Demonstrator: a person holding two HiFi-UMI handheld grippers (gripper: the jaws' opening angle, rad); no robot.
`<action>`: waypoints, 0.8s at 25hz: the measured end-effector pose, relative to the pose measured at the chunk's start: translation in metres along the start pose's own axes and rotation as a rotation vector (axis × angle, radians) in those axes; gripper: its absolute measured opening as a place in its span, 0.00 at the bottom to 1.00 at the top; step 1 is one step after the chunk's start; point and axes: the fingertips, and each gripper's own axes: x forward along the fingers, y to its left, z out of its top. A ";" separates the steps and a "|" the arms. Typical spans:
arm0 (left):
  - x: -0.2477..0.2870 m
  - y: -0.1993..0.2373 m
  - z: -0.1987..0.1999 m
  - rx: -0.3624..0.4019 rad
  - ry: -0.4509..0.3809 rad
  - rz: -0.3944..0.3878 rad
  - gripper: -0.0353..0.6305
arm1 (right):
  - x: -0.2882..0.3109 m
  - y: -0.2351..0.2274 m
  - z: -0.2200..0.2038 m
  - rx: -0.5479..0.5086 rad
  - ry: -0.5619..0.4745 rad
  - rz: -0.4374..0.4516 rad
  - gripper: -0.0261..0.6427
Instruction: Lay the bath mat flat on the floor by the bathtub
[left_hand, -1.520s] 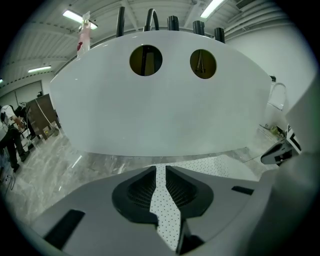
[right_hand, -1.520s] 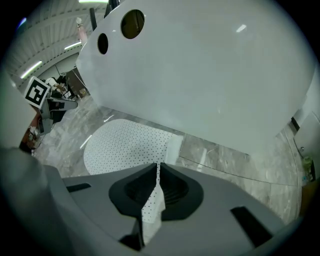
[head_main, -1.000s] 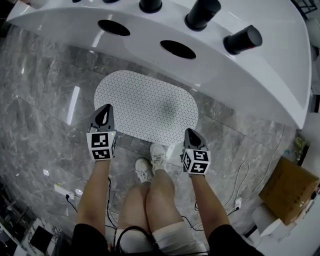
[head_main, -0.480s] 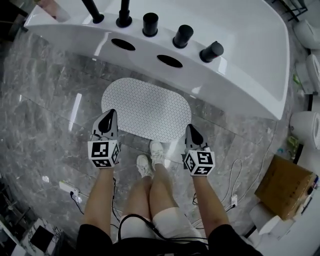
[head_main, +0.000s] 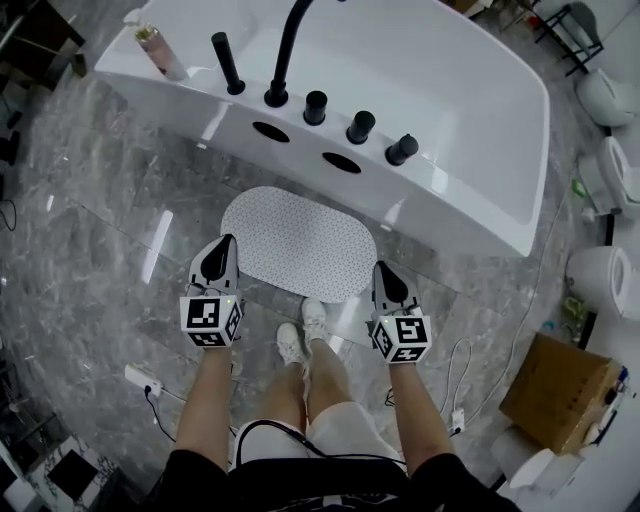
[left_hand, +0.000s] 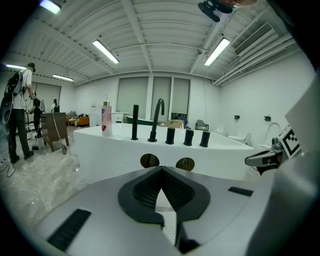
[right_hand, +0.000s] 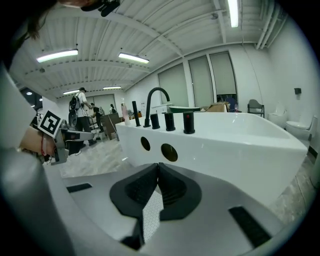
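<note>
Over at the bathtub's left corner, a pink bottle stands on the rim, and along that same rim runs a row of black fittings, with a tall curved spout among them.

Now the left gripper, held out in front of the bathtub's long side: its jaws are pressed together at the tips and nothing sits between them. It's up in the air, clear of the floor, on the side of the mat away from the bathtub, off the mat's left end.

And there's the bath mat itself, a white dotted oval lying flat on the grey marble floor just beside the bathtub, below the two round openings in its side panel. No folds and no lifted edges that I can see.

White shoes stand side by side, just short of the mat's edge farthest from the bathtub.

On to the right gripper: jaws closed tip to tip, also empty, raised off the floor by the mat's right end, again on the side away from the bathtub.

Past the bathtub's right end, a cardboard box sits on the floor, with a white toilet near it.
</note>
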 end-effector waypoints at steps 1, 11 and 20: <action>-0.007 -0.001 0.010 -0.004 -0.009 0.005 0.07 | -0.006 0.002 0.010 -0.007 -0.010 0.004 0.08; -0.061 -0.009 0.088 -0.025 -0.083 0.018 0.07 | -0.050 0.030 0.106 -0.071 -0.091 0.052 0.08; -0.115 -0.007 0.154 -0.012 -0.154 -0.005 0.07 | -0.102 0.067 0.157 -0.016 -0.153 0.078 0.08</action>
